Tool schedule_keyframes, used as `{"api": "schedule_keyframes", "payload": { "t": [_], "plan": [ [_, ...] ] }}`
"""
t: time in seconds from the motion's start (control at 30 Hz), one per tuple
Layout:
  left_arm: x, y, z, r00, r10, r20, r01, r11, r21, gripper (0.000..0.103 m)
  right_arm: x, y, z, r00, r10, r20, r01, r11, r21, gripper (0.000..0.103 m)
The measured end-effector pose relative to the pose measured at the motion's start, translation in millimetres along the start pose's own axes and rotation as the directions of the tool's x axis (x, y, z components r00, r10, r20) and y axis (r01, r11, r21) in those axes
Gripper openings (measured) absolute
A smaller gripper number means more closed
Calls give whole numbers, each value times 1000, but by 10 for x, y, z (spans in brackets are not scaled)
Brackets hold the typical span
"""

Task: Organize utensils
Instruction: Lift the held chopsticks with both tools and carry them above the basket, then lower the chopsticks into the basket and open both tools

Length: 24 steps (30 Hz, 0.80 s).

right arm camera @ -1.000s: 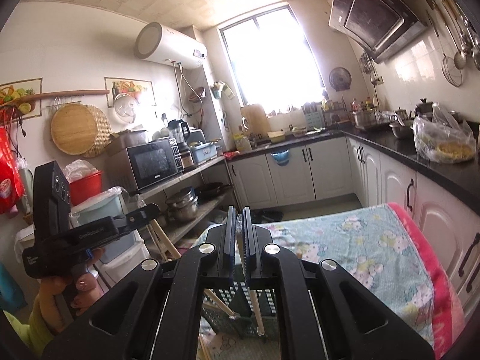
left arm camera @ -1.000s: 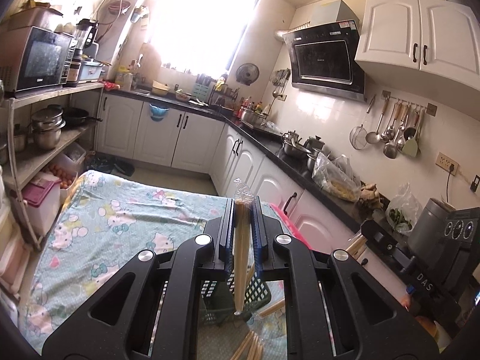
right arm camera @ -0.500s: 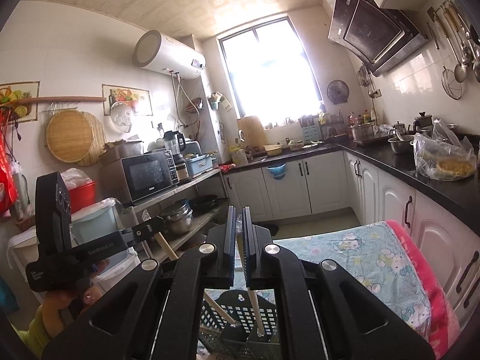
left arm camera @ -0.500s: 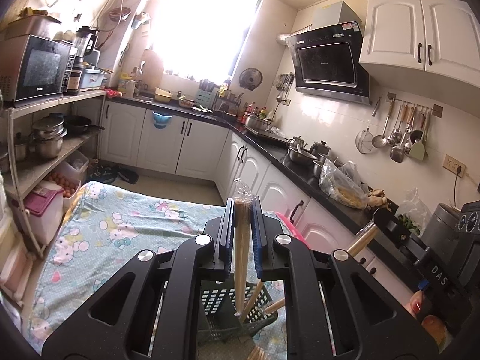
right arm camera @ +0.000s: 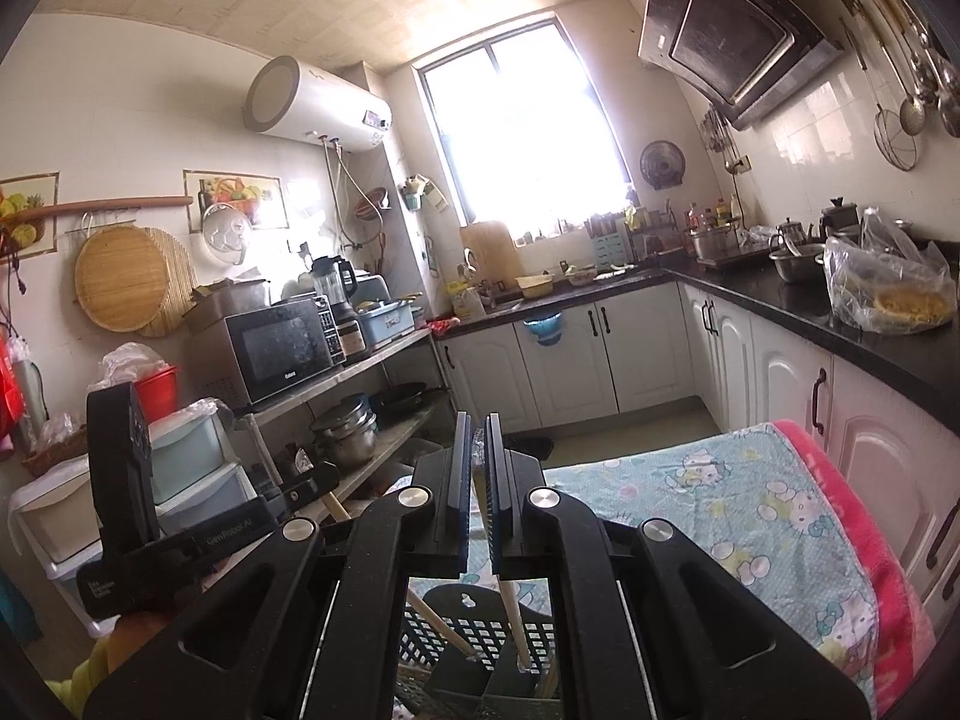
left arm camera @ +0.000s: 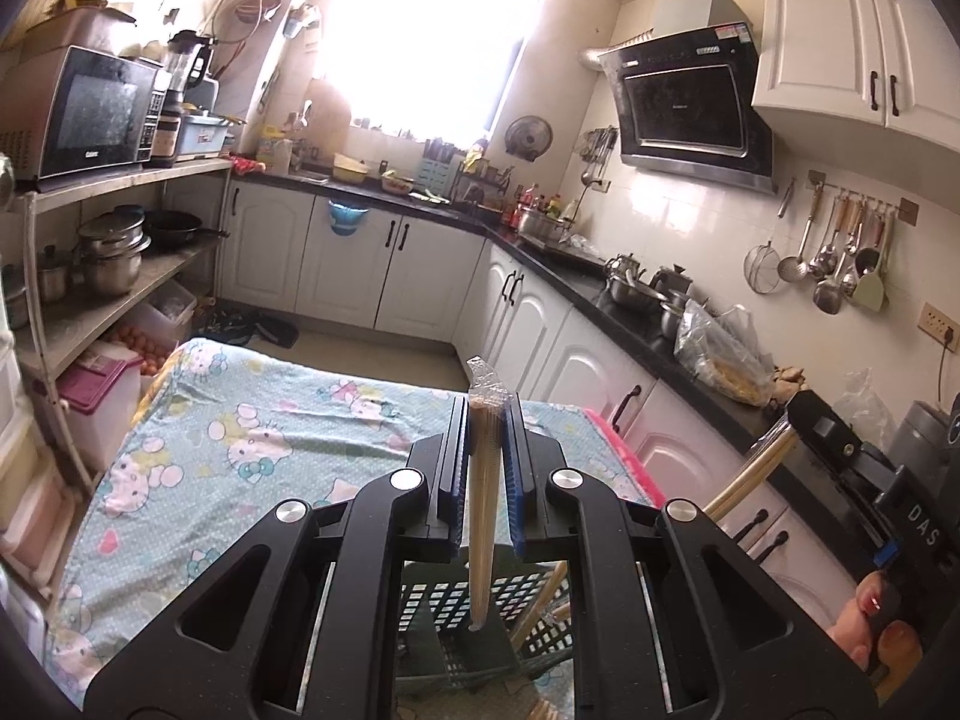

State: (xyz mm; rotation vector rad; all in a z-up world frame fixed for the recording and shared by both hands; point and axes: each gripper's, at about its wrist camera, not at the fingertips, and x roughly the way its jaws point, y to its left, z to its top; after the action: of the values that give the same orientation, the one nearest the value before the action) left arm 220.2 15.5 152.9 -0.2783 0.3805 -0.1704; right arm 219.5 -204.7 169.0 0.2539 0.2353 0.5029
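Two black tongs are seen. The left tongs (left arm camera: 486,468) are pinched on one plastic-wrapped bundle of wooden chopsticks (left arm camera: 483,516), held tip-down over one dark, perforated plastic basket (left arm camera: 444,606). The right tongs (right arm camera: 474,480) are pinched on a second wrapped wooden pair (right arm camera: 511,606), its tip inside the basket (right arm camera: 444,624). The basket is set on a counter covered by a soft cartoon-print cloth (left arm camera: 240,438).

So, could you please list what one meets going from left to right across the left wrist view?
Microwave → stacked steel pots → wrapped chopsticks held in the left gripper → range hood → hanging ladles.
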Motion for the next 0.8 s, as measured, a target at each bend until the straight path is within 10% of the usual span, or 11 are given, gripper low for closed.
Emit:
{"api": "schedule_keyframes", "payload": {
  "t": [0.8],
  "plan": [
    [374,110,-494,992,16,-122,-16,1000,5,7,284,-232,-462,990,-60,-131,69,996,62,5]
  ]
}}
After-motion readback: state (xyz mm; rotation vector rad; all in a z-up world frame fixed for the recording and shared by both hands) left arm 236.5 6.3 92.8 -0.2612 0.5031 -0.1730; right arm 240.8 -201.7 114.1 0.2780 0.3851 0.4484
